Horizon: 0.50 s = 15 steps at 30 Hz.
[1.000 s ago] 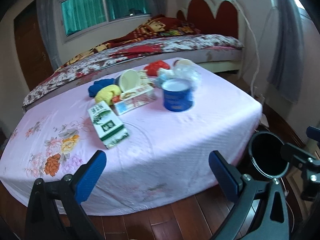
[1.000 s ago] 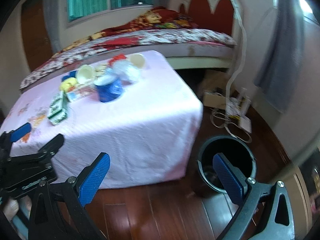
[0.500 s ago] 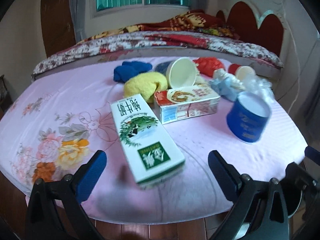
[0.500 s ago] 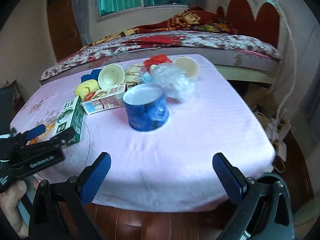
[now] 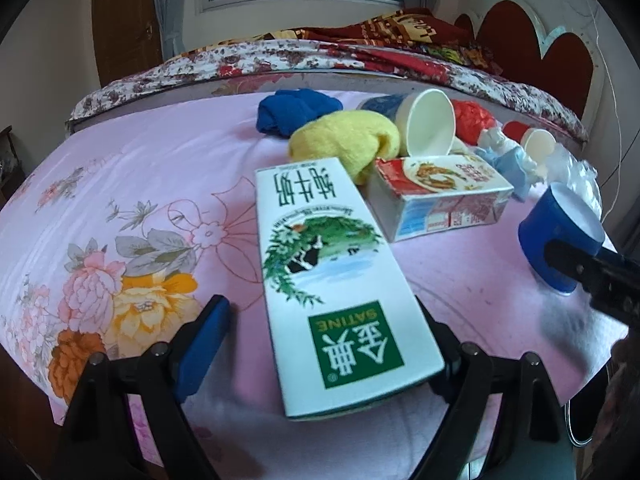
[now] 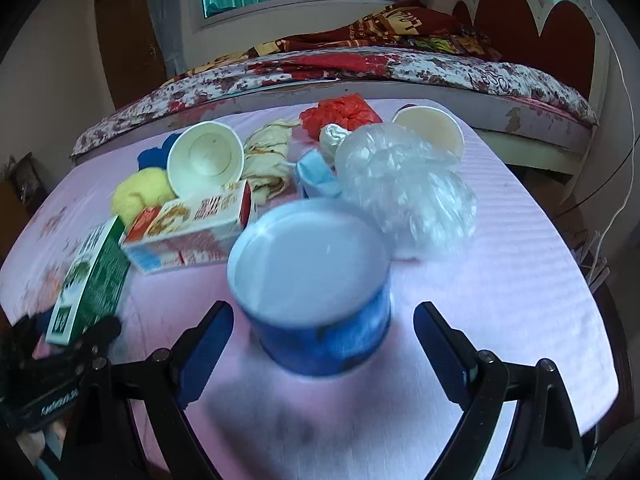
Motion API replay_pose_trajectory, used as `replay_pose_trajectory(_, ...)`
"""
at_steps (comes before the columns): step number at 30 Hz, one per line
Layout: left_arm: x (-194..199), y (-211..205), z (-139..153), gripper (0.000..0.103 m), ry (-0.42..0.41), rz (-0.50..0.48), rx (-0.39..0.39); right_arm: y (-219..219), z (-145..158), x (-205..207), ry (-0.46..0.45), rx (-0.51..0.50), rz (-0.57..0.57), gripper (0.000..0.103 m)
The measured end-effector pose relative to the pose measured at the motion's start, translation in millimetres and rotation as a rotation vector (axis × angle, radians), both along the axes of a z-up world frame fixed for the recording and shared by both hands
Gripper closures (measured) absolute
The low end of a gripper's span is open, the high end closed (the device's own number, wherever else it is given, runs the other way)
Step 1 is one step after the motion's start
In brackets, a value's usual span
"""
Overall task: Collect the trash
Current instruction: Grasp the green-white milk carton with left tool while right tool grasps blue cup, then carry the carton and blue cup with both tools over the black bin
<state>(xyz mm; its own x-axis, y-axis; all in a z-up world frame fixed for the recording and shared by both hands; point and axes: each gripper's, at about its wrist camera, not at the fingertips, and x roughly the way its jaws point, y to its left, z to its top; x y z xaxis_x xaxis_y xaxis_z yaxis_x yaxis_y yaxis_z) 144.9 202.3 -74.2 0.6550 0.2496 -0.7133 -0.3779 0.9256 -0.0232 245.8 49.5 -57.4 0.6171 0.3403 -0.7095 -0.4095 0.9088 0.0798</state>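
Both grippers have closed in on the table, jaws just starting to narrow.

Your left gripper straddles the milk carton, spread, not yet pinching; your right gripper brackets the blue tub, likewise untouched. Two pickups look imminent.

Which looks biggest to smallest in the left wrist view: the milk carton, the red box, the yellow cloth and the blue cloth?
1. Milk carton, though it lies nearest the camera.
2. Red box.
3. Yellow cloth.
4. Blue cloth, farthest back, so its true size is unsure.
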Motion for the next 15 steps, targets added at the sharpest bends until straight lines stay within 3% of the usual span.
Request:
replay_pose_trajectory(2,1,2,2,0.021,0.004,-0.009,-0.006,2,-1,2,0.015,-0.005,0.007,0.024)
replay_pose_trajectory(3,0,2,2,0.042,-0.001,-0.020,-0.005,3,0,2,0.015,0.000,0.015,0.025)
replay_pose_trajectory(4,0,3,4,0.046,-0.007,-0.040,-0.003,3,1,1,0.017,0.007,0.023,0.025)
replay_pose_trajectory(15,-23,-5,23,0.048,-0.061,-0.108,0.024,2,18,-40,-0.030,0.003,0.057,0.025)
